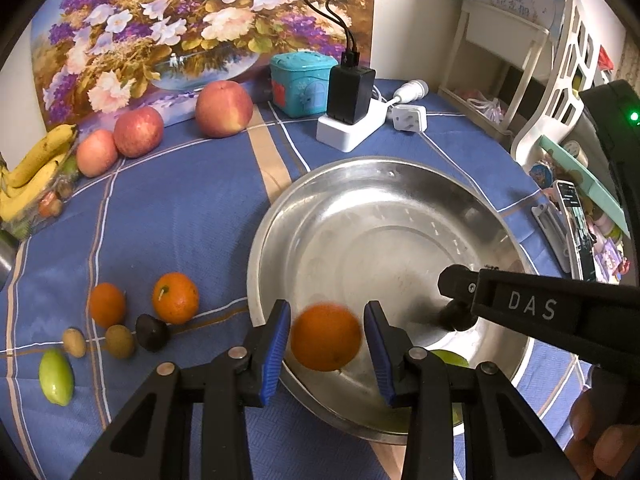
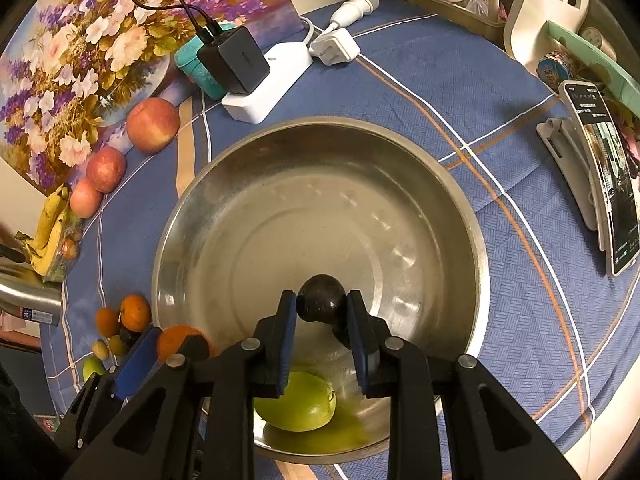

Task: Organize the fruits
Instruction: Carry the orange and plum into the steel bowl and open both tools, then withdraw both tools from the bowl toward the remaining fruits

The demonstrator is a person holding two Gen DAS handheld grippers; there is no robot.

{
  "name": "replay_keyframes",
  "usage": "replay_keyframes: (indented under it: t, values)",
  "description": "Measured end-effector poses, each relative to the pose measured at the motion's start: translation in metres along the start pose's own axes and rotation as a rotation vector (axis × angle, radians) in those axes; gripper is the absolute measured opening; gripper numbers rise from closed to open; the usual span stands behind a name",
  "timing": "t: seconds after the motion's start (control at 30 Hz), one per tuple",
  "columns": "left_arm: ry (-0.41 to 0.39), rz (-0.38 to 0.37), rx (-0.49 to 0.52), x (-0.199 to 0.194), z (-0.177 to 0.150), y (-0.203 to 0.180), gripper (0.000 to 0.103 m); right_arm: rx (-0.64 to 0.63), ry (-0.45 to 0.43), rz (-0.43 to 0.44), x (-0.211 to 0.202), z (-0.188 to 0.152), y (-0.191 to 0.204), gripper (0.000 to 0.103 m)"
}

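While the left gripper (image 1: 326, 344) hangs over the near rim of the steel basin (image 1: 496, 216), a blurred orange (image 1: 325, 337) sits between its blue pads with a sliver of daylight on either side, so the jaws look parted just wider than the fruit, and whether it is loose or still touched I cannot tell; I take this as the release that drops it into the basin. Beside it, the right gripper (image 2: 321, 312) reaches down inside the basin with its jaws narrow and clamped on a small dark round fruit (image 2: 320, 298), held low above the floor, probably so it can be set down without rolling. Under that gripper a green fruit (image 2: 298, 406) already lies against the basin's near wall. On the tablecloth (image 1: 180, 208) off the basin's left side wait two more oranges (image 1: 175, 298), another dark fruit (image 1: 152, 332), two small brownish fruits (image 1: 119, 341) and a second green fruit (image 1: 56, 378), all apart from the basin. Farther off, three apples (image 1: 224, 109) line the cloth's far edge beneath the flower painting (image 1: 192, 12), with bananas (image 1: 34, 168) at the far left corner. A charger block (image 1: 351, 94) stands behind the basin, and a phone on a stand (image 2: 608, 176) occupies the right edge.
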State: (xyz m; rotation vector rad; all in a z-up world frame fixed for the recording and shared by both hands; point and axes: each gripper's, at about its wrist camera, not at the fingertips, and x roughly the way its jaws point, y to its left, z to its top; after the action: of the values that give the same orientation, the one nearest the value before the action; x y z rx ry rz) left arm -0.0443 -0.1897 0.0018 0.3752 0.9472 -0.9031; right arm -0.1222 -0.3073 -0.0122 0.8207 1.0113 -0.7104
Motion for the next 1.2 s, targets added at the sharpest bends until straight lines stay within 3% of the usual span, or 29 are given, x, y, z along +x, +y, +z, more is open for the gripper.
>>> replay_keyframes:
  t: [0.2, 0.37, 0.5, 0.63, 1.0, 1.2]
  values:
    - [0.002, 0.0, -0.008, -0.001, 0.0, 0.001, 0.044, 0.01, -0.005, -0.003, 0.0, -0.001, 0.0, 0.027]
    - [0.003, 0.004, -0.019, -0.002, 0.0, 0.004, 0.046, 0.025, -0.015, -0.004, -0.002, -0.003, -0.001, 0.043]
    - [0.007, 0.008, -0.038, -0.002, 0.001, 0.008, 0.057, 0.037, -0.017, -0.004, -0.003, -0.004, -0.002, 0.046]
    - [0.016, 0.016, -0.064, -0.001, 0.001, 0.013, 0.068, 0.046, -0.021, -0.01, -0.003, -0.004, -0.003, 0.058]
    - [0.069, 0.085, -0.249, 0.008, -0.005, 0.051, 0.103, 0.051, -0.012, -0.014, -0.001, -0.005, -0.003, 0.06]
    - [0.087, 0.125, -0.387, 0.007, -0.013, 0.079, 0.103, 0.031, -0.005, -0.012, 0.0, -0.006, 0.0, 0.06]
